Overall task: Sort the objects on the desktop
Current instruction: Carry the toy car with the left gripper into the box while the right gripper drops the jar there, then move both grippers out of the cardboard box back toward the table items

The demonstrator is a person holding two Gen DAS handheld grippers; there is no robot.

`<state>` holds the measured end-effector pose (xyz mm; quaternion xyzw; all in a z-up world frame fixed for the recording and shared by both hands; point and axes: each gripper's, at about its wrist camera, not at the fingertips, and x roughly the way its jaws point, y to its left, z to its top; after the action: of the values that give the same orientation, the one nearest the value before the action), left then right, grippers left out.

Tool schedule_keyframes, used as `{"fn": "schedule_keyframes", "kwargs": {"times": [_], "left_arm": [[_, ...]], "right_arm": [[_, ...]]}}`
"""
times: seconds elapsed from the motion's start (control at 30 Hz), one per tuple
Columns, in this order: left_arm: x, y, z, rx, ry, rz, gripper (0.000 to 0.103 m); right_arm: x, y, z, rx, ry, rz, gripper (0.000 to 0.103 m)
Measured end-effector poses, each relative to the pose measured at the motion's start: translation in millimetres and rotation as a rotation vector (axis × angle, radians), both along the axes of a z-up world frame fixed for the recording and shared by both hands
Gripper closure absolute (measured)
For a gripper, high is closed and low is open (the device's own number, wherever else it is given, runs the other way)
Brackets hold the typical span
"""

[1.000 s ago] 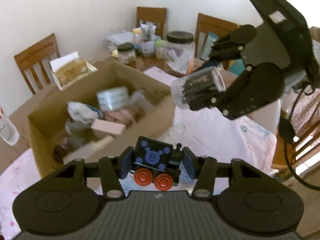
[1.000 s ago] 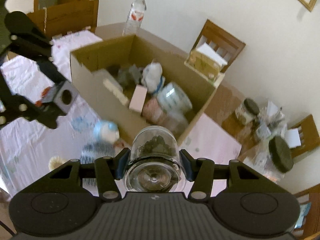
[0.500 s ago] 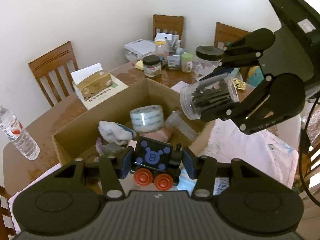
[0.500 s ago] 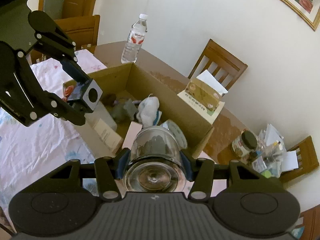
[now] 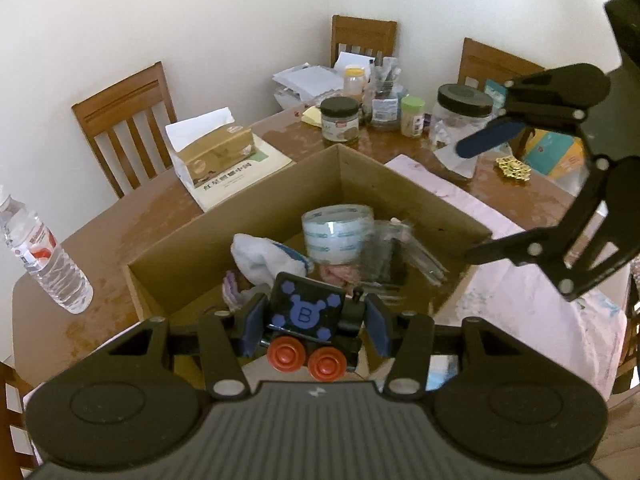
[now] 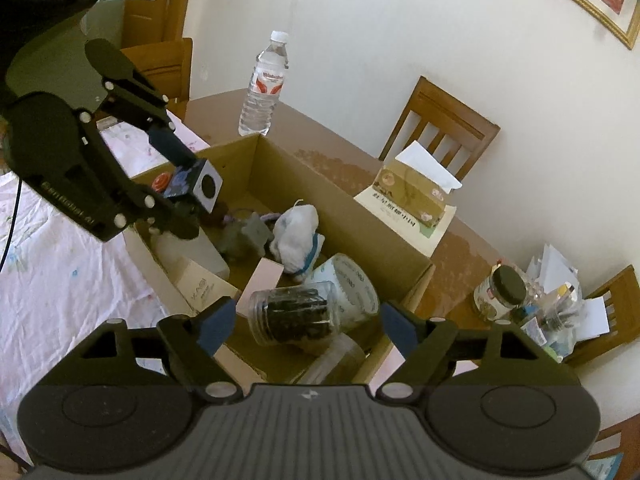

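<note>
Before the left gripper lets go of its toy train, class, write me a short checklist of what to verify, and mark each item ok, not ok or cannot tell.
1. Toy train gripped firmly by the left gripper: ok, pads press both sides.
2. Train above the cardboard box opening: ok, the right wrist view shows it over the near corner.
3. Right gripper free of the clear jar: ok, its jaws are opening and the jar lies in the box beside the tape roll.
4. Right gripper out of the drop path: ok, it stands off to the side.
5. Soft landing spot below the train: cannot tell, the gripper hides it.
</note>
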<state>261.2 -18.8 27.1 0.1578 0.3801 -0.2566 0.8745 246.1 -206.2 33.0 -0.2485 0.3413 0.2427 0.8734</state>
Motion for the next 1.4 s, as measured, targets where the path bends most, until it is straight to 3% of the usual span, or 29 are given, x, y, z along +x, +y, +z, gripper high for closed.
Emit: {"fn": "schedule_keyframes", "kwargs": {"times": [0.27,0.4,0.6,0.8,1.4], "left_arm": [[18,4,-5,0.03,-0.001,0.032,0.051],[23,8,-6,0.04,-0.008,0.072,0.037],[19,9,-6,0.046,0.021,0.084,0.028],[3,5,-2,0.037,0.004,0.074,0.024],[-81,-8,3,-0.031,-0.008,0.068,0.017]], "right_arm": [[1,-4,-2,0.01,0.015,-0.022,0.016],[1,-4,-2,0.012,0.019,-0.028,0.015],[-1,-3,-1,0.017,0.042,-0.038,0.013],[-15,-7,1,0.028,0.03,-0.06,0.004],[-79,-28,-16,0.142,0.09,-0.23,0.002]]}}
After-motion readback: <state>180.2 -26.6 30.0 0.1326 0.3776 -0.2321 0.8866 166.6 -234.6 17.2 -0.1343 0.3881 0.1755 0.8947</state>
